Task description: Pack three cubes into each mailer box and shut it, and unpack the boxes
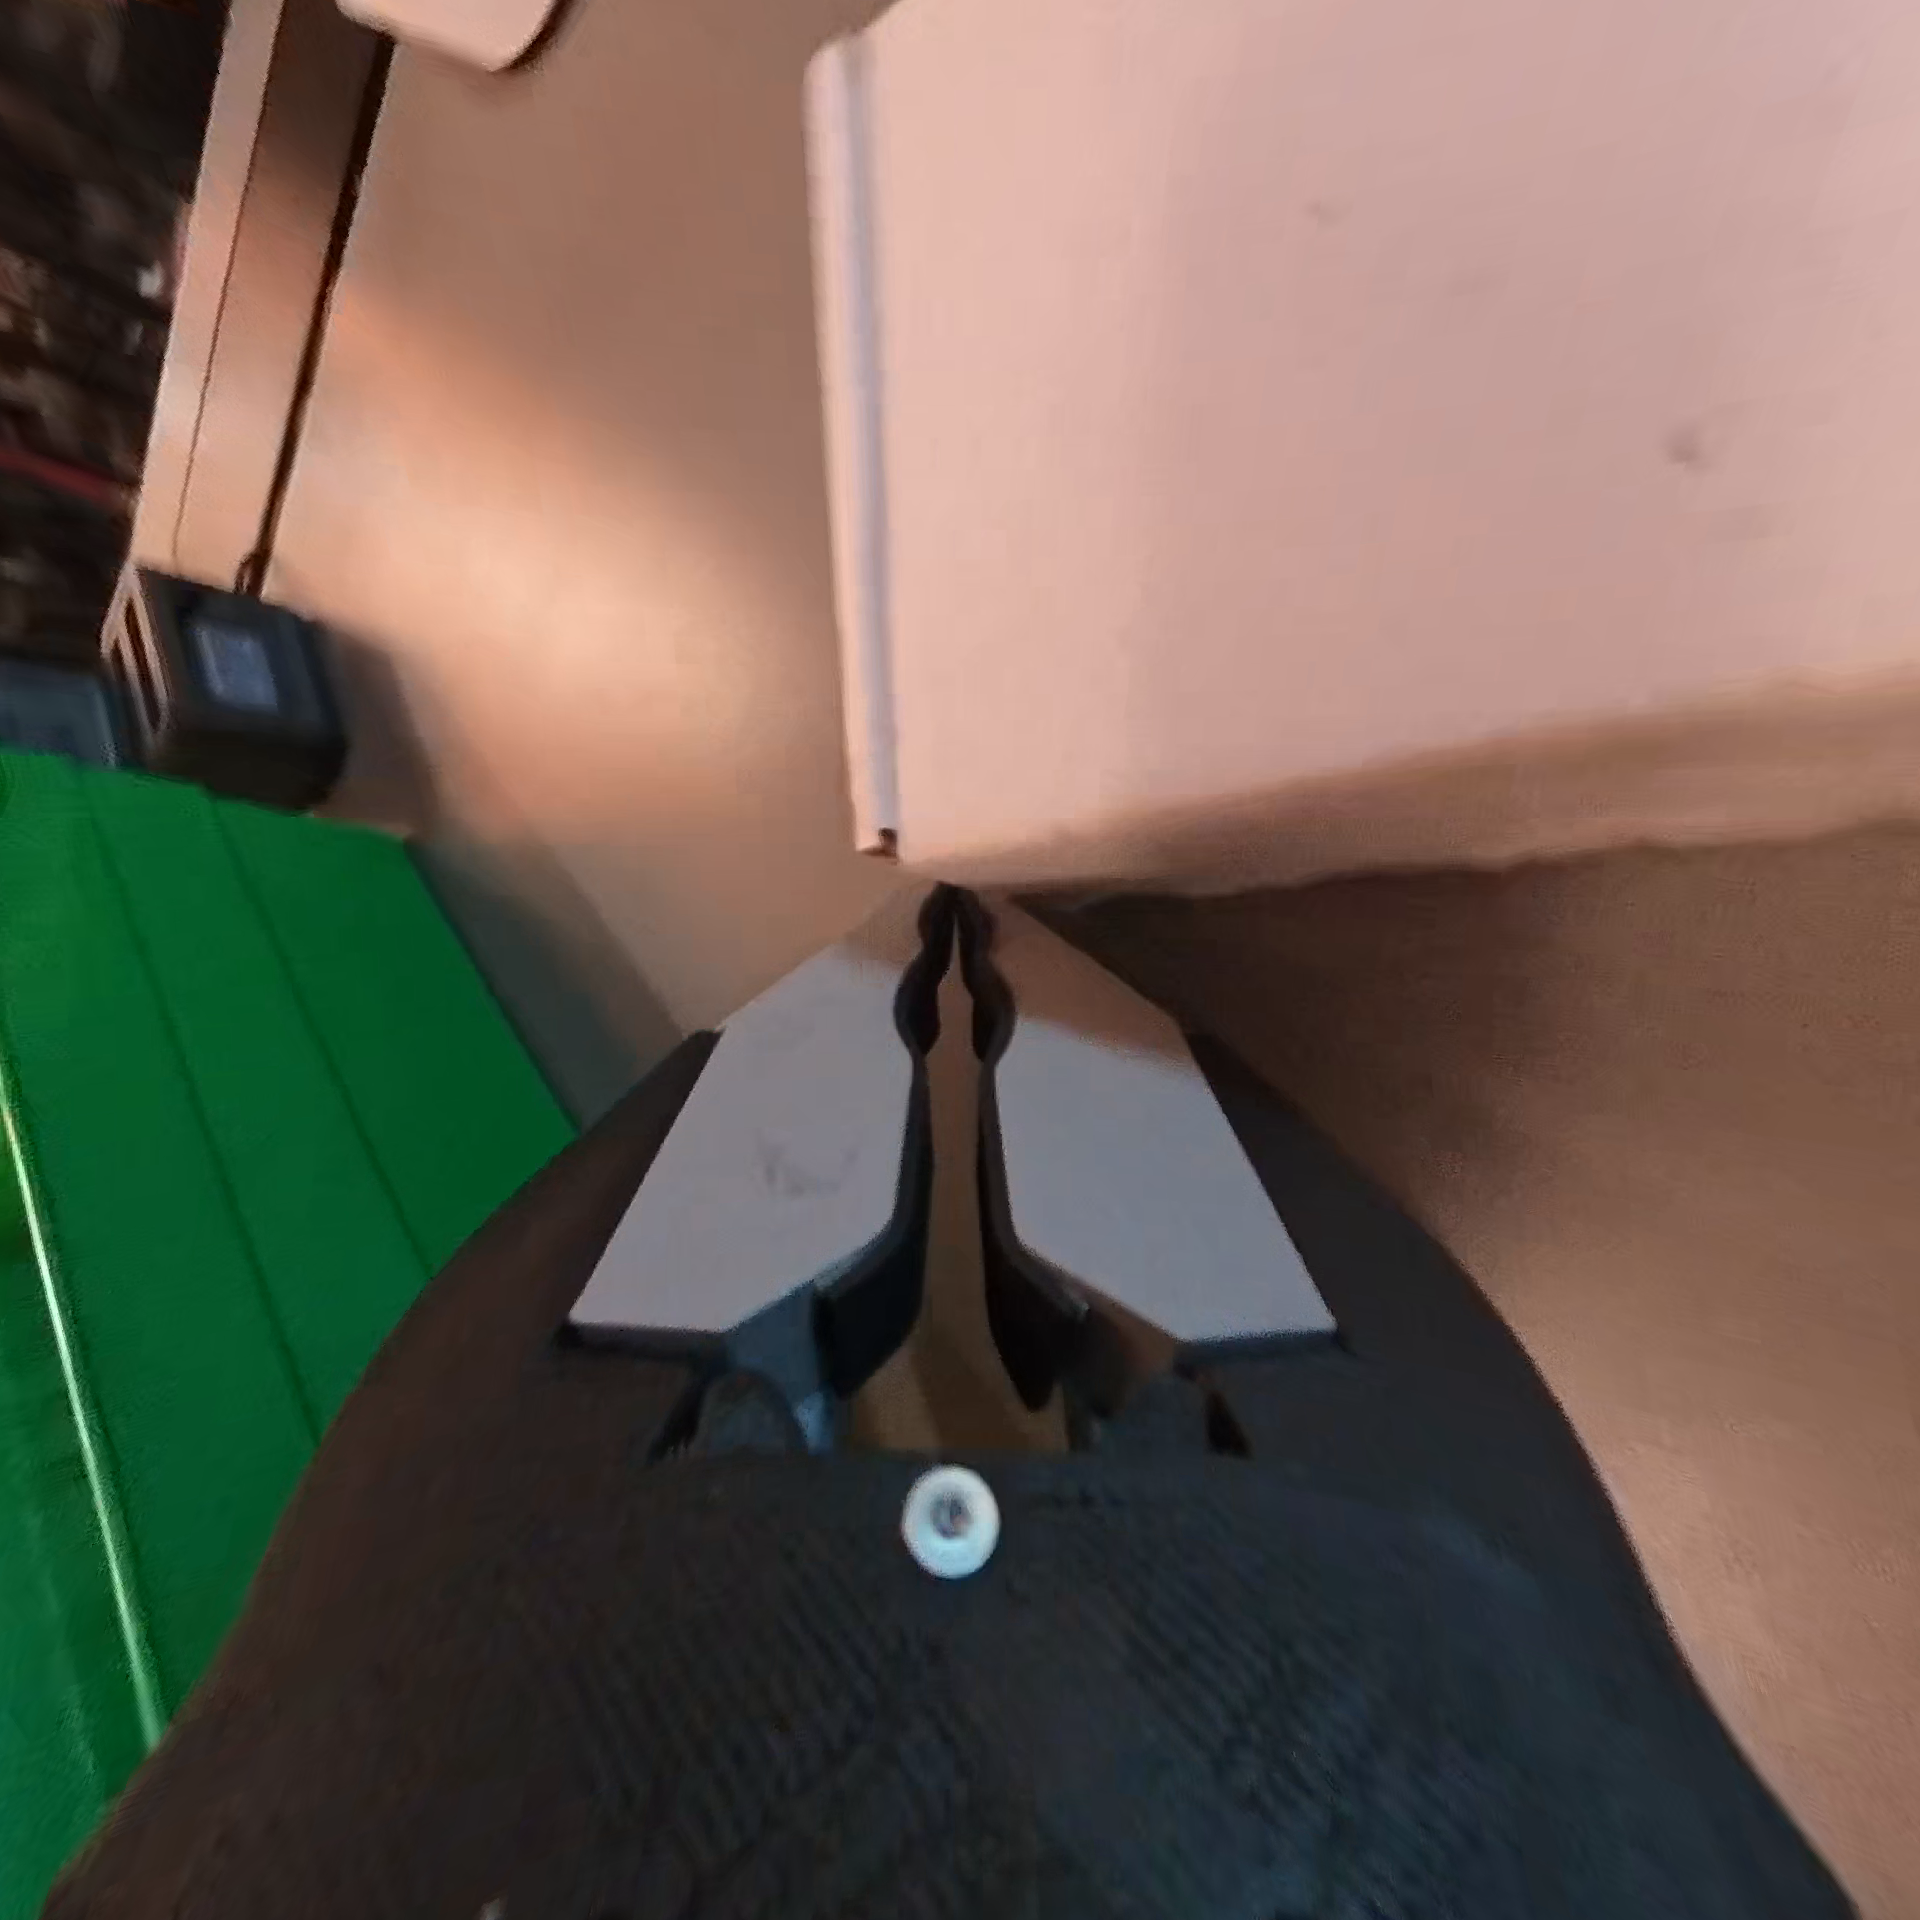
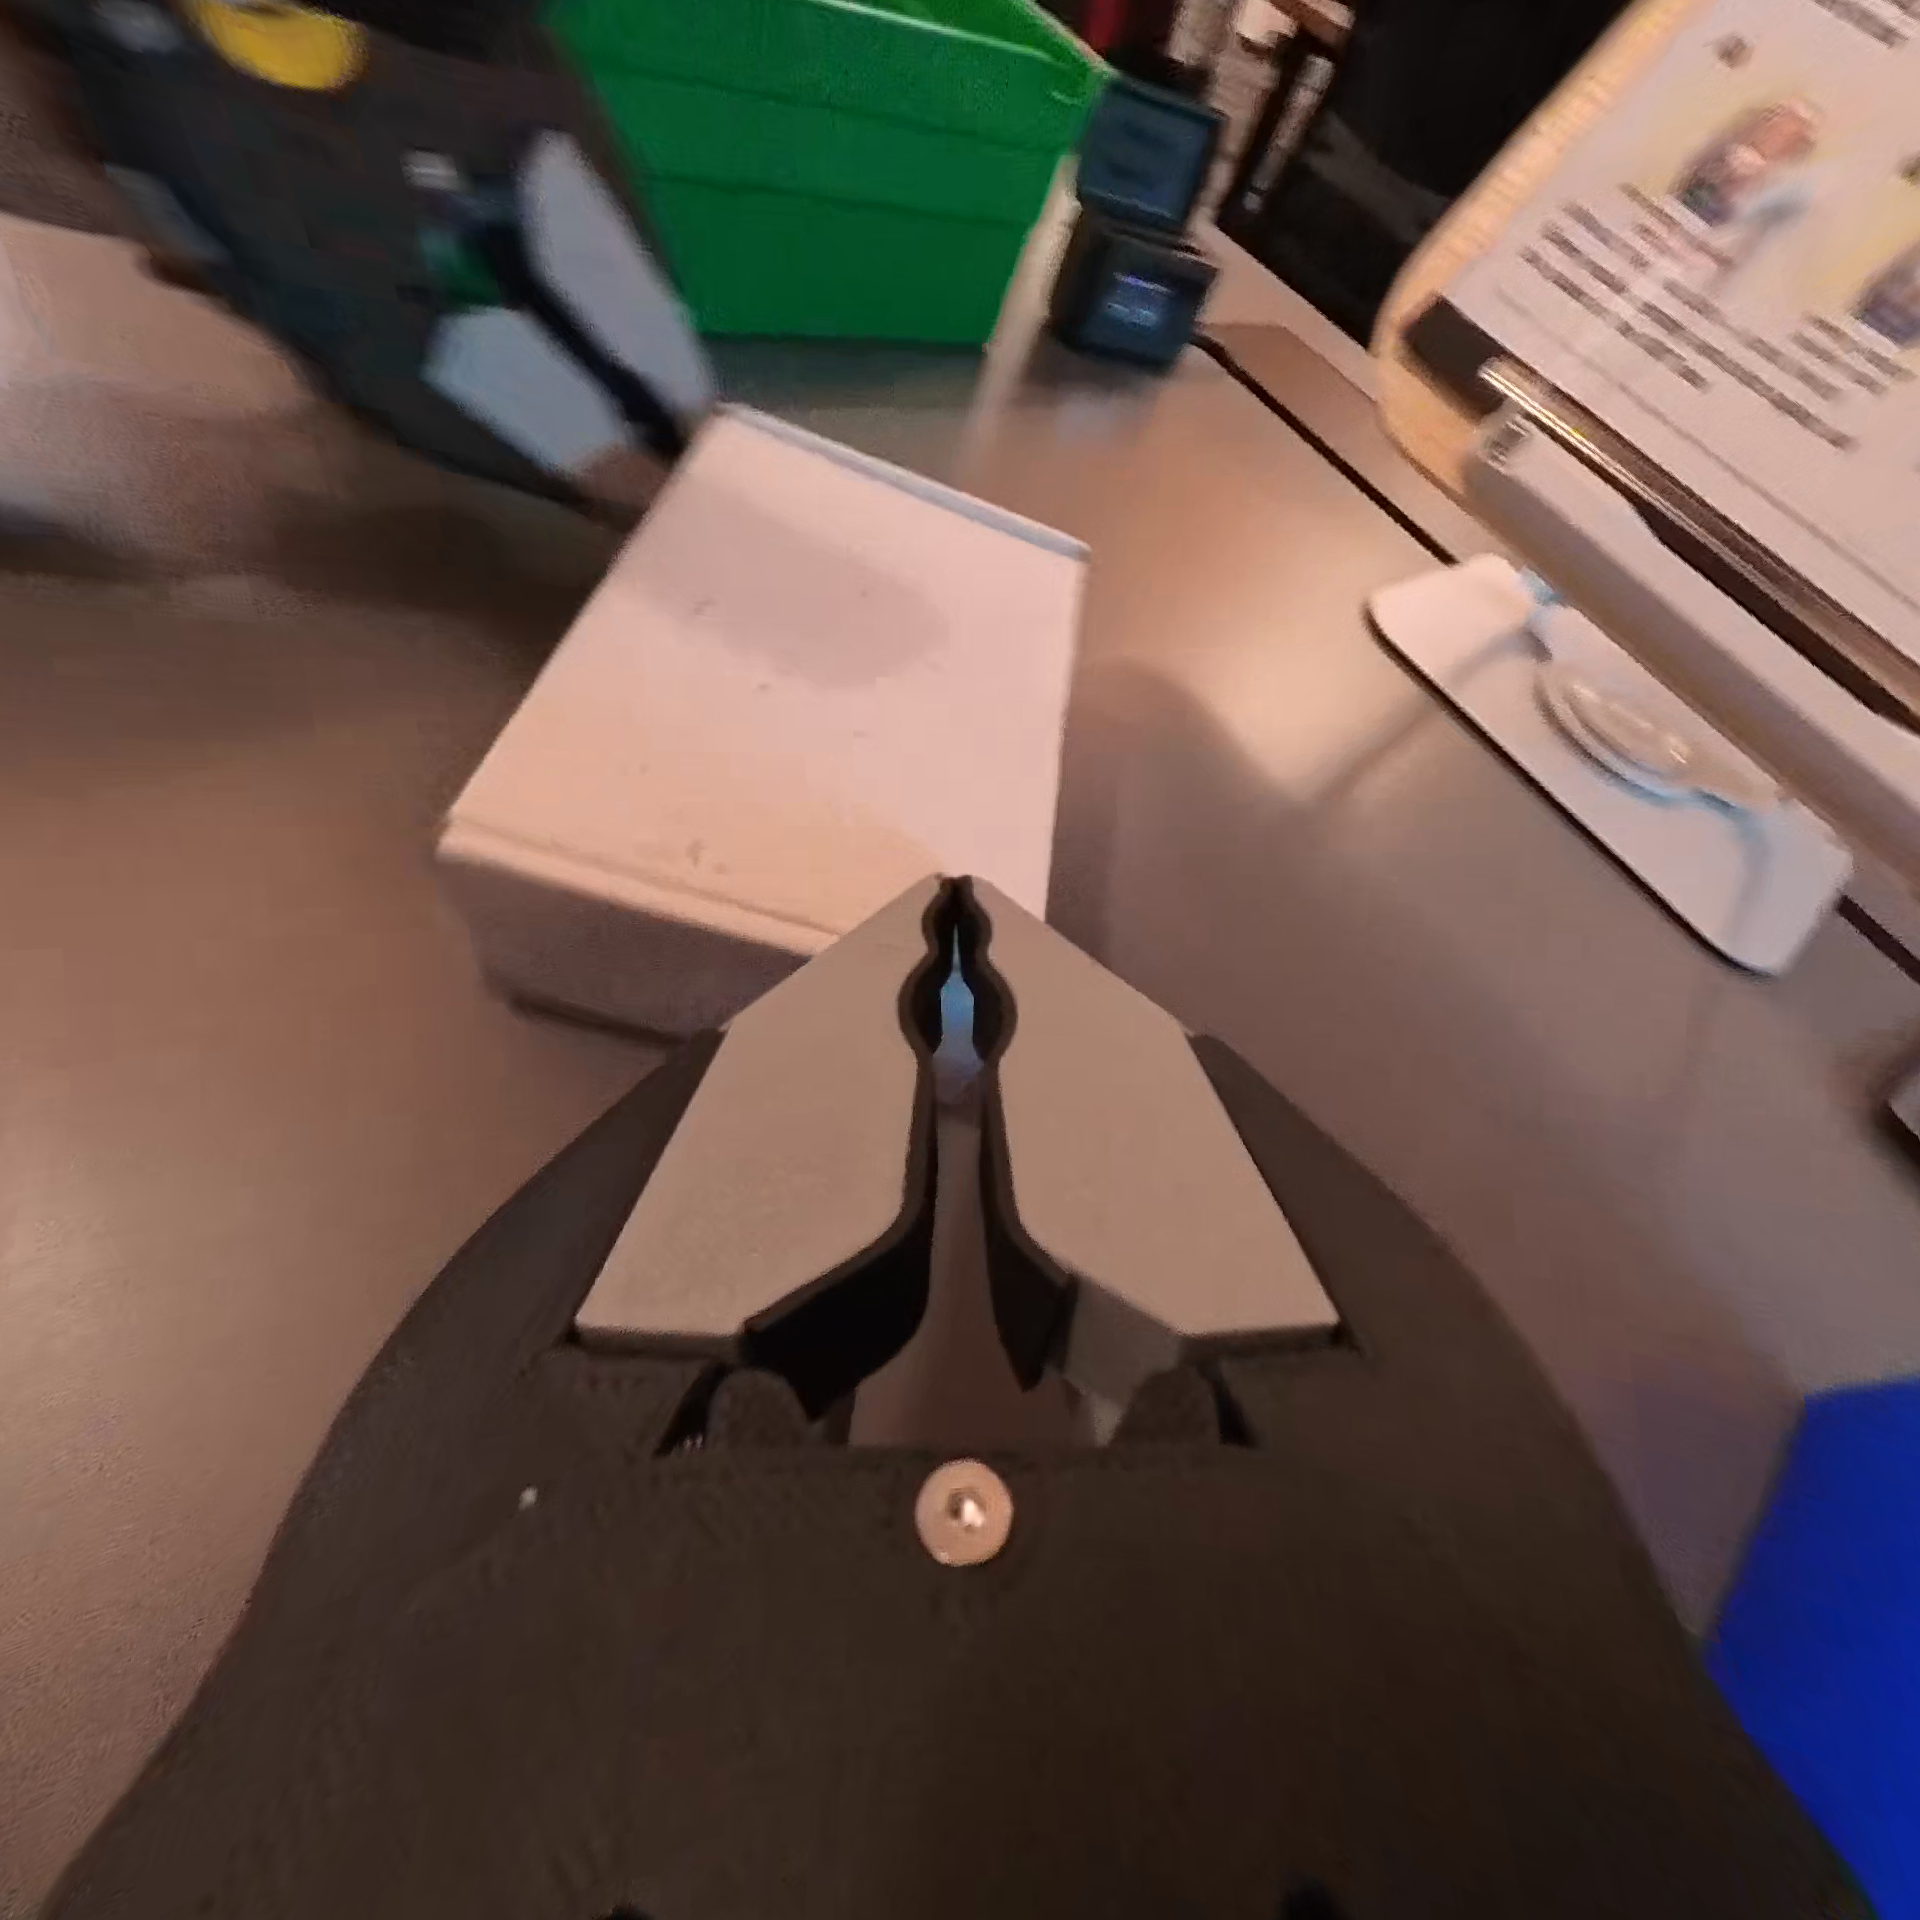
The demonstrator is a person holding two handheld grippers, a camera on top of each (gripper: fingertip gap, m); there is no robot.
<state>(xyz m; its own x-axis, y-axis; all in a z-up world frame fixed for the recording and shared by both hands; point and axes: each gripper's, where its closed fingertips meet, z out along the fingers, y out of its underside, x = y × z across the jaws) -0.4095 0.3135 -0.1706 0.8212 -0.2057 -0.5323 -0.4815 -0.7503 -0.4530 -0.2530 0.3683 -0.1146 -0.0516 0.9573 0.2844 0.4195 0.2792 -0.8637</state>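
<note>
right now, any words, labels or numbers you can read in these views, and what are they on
None can be quoted.
Printed sheet at the right edge: lines of text and small pictures, too blurred to read.
Small dark device by the green bin: lit screen, too small to read.
White mailer box: no print visible.

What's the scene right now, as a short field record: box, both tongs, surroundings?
box: white mailer box, lid closed, on table
left tongs: shut, tips at box corner, contact unclear
right tongs: shut, empty, at box's near edge
behind box: green bin
right side: blue object, partly cut off
cubes: none clearly visible
</note>
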